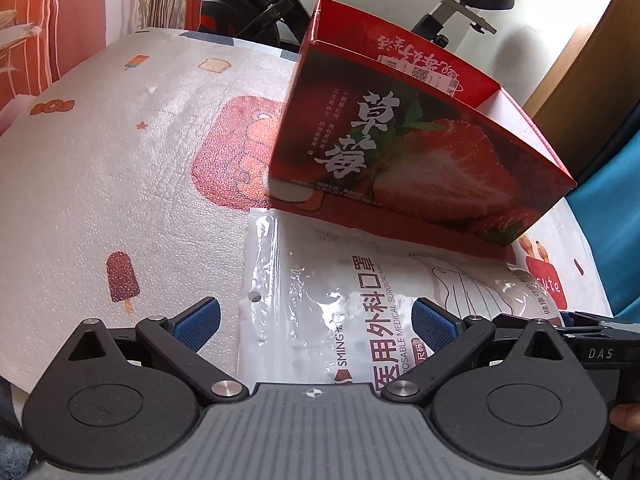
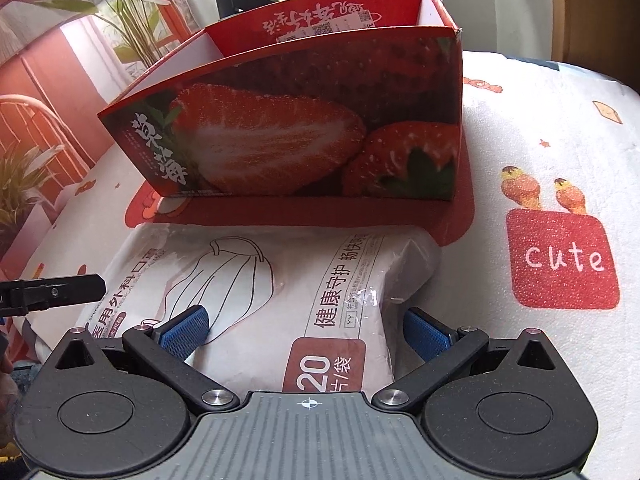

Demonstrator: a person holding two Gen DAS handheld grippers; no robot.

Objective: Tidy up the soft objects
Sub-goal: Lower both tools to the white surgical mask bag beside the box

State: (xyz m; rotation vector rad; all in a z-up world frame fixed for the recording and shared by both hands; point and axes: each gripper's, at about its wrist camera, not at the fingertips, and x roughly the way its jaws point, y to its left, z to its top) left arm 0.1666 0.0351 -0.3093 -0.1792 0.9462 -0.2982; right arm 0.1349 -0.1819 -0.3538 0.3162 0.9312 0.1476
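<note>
A white plastic bag of surgical masks (image 1: pixel 360 296) (image 2: pixel 288 280) lies flat on the table, right in front of an open red strawberry box (image 1: pixel 404 148) (image 2: pixel 304 120). My left gripper (image 1: pixel 316 320) is open, its blue pads (image 1: pixel 200 320) straddling the bag's left end just above it. The right gripper (image 2: pixel 306 330) is open too, with its pads (image 2: pixel 426 332) on either side of the bag's right end. Part of the other gripper's arm (image 2: pixel 56 290) shows at the left of the right wrist view. Whether any pad touches the bag is unclear.
The table wears a white padded cloth (image 1: pixel 120 184) printed with ice lollies and a red "cute" patch (image 2: pixel 562 258). An exercise bike (image 1: pixel 460 4) stands behind the table. Red curtains and plants (image 2: pixel 120 12) lie to the left, and a blue chair (image 1: pixel 608 216) to the right.
</note>
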